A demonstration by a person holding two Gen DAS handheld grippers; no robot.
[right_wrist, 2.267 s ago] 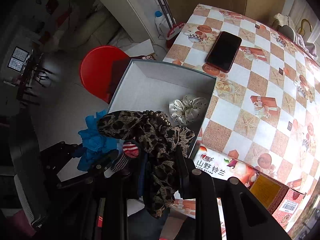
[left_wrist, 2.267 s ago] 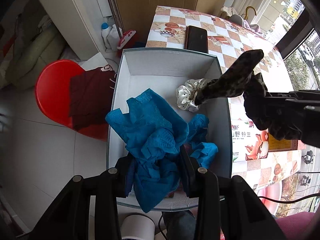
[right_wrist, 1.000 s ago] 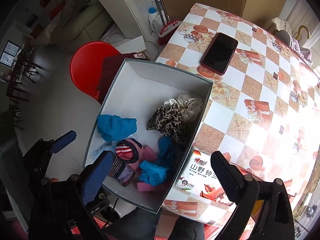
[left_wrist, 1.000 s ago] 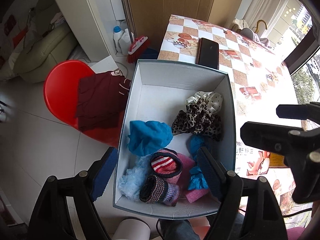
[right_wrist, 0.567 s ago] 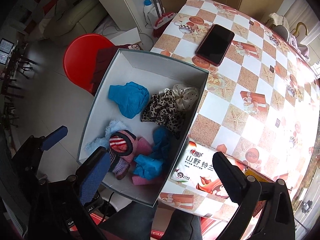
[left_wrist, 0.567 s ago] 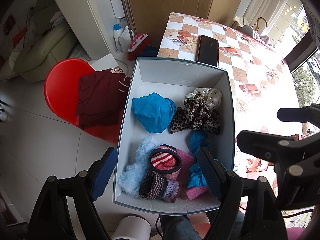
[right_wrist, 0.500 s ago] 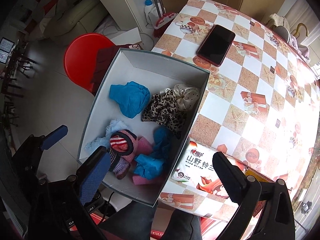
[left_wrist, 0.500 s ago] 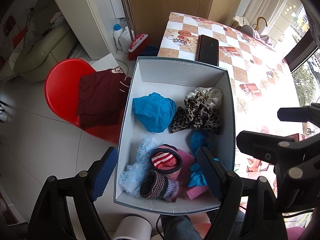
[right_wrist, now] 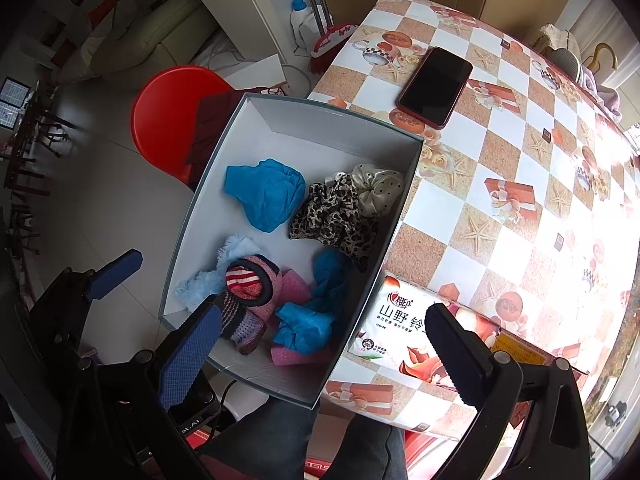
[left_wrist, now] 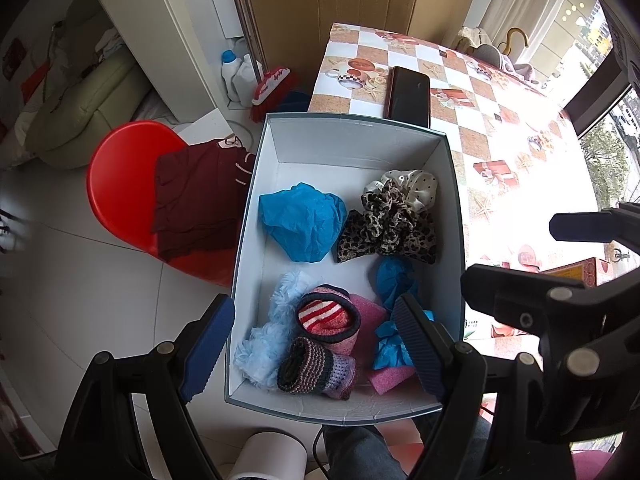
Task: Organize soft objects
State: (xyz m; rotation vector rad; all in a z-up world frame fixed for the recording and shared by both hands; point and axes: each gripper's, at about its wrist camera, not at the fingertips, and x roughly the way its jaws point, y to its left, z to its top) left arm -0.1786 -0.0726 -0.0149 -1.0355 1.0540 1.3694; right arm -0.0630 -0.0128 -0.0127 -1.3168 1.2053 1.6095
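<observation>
A white box with a grey rim [left_wrist: 352, 142] sits at the table's edge below both grippers. In it lie a crumpled blue cloth [left_wrist: 300, 220], a leopard-print scrunchie [left_wrist: 388, 228], a cream dotted scrunchie [left_wrist: 418, 186], a striped knit roll [left_wrist: 328, 316], a light blue fluffy piece [left_wrist: 264, 344] and a pink pad [left_wrist: 372, 320]. My left gripper [left_wrist: 312, 344] hangs open over the box's near end, nothing between its fingers. My right gripper [right_wrist: 324, 352] is open and empty too, straddling the box's near right corner.
A dark phone [right_wrist: 436, 86] lies on the checked tablecloth [right_wrist: 520, 160] beyond the box. A tissue pack [right_wrist: 408, 332] rests against the box's right side. Left of the box, a red stool [left_wrist: 120, 184] carries a maroon garment [left_wrist: 196, 196]. A red broom [left_wrist: 272, 84] leans behind.
Both grippers opened: the left let go of the blue cloth and the right let go of the leopard scrunchie, and both now lie in the box. Over the last half second nothing moved.
</observation>
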